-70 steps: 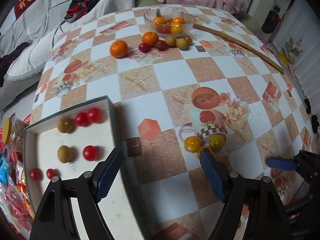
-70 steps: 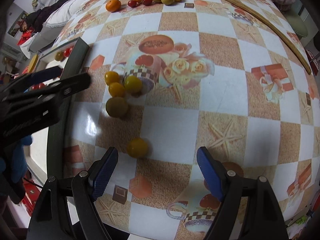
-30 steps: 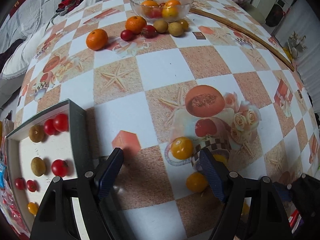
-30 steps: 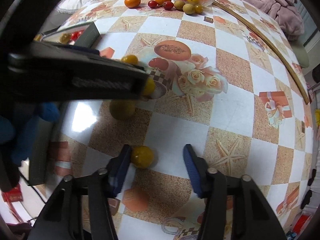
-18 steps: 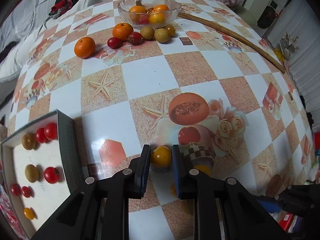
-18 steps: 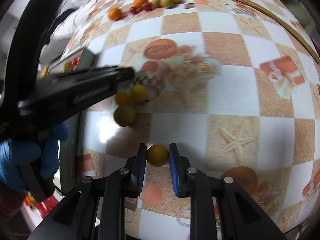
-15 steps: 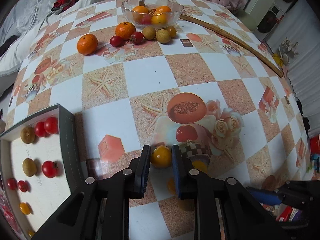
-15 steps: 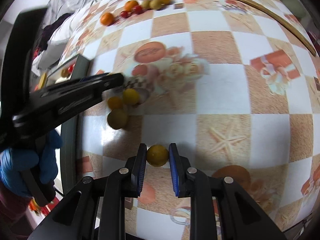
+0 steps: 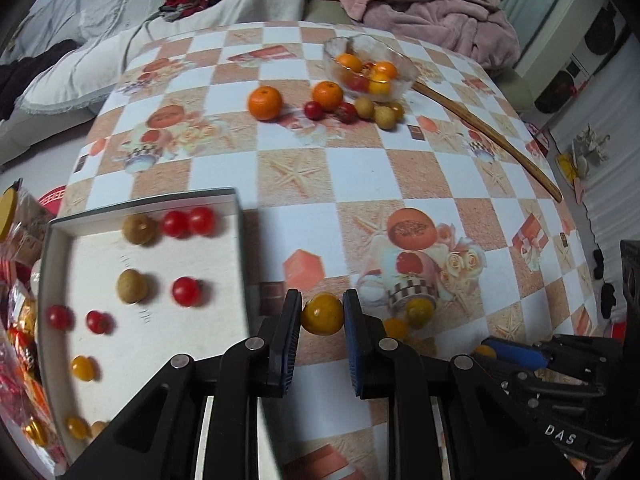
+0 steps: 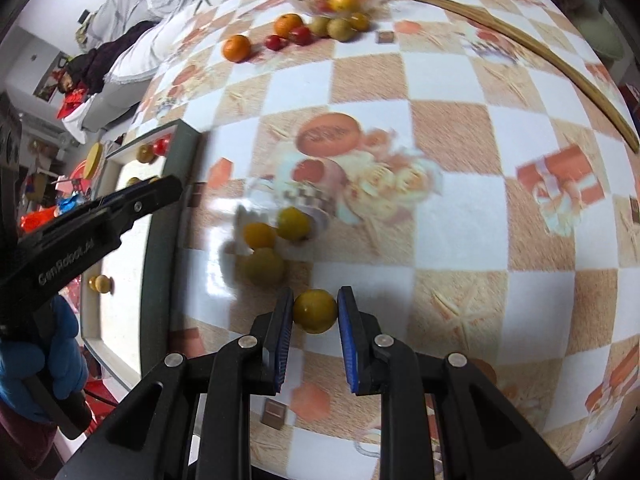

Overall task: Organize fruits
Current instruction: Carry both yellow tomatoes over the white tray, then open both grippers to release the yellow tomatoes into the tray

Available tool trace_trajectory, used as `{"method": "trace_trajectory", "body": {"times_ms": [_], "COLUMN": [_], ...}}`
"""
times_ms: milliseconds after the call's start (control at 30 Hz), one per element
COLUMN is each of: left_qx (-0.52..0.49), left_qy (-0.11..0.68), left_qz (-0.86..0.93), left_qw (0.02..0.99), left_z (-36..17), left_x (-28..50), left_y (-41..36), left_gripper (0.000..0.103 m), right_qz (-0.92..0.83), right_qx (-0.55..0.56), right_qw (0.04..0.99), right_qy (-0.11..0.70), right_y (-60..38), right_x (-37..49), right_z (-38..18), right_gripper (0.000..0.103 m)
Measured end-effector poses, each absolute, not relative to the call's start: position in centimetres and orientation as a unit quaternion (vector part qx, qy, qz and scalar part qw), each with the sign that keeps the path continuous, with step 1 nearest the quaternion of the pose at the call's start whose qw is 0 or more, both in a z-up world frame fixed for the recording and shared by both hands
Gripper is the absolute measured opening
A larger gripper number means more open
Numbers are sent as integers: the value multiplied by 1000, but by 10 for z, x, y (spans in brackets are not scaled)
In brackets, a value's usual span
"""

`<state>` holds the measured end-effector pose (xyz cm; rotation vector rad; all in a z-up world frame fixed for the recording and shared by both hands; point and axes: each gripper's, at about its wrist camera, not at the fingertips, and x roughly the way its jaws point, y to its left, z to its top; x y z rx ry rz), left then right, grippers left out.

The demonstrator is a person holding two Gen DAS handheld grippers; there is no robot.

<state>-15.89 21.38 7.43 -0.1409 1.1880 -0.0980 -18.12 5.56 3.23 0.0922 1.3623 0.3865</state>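
Note:
My left gripper [image 9: 322,316] is shut on a small yellow fruit [image 9: 322,314] and holds it above the table, just right of the grey-rimmed tray [image 9: 241,240]. The tray holds red tomatoes [image 9: 187,291], brown fruits [image 9: 132,285] and small yellow fruits [image 9: 83,368]. My right gripper [image 10: 315,311] is shut on another yellow fruit [image 10: 315,310] near the table's front. Three more yellow fruits [image 10: 264,266] lie on the table just beyond it. The left gripper also shows at the left of the right wrist view [image 10: 156,192], over the tray [image 10: 158,248].
A glass bowl [image 9: 369,68] of fruit stands at the far side, with two oranges [image 9: 265,102], red tomatoes and brown fruits beside it. A long wooden stick [image 9: 486,136] lies at the right. Snack packets [image 9: 20,352] lie left of the tray.
Both grippers went from open to shut, each on a yellow fruit. My left gripper has since lifted its fruit and moved left toward the tray. The right one has lifted slightly.

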Motion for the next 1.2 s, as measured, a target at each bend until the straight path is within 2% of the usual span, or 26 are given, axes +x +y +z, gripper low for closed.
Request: {"method": "trace_trajectory", "body": {"times_ms": [633,1200], "left_qx": [-116,-115], "left_qy": [569,589], "left_qz": [81,101], "left_qw": [810,793], "left_z": [59,34], "left_x": [-221,-239], "left_y": [307,319], "left_gripper": [23,23], "right_qz": [291,326], "right_qx": [-50,-95], "right_qw": [736,712], "right_qy": [609,615], "right_y": [181,248], "right_x": [-168,-155], "right_z": [50,30], "right_gripper": [24,25]}}
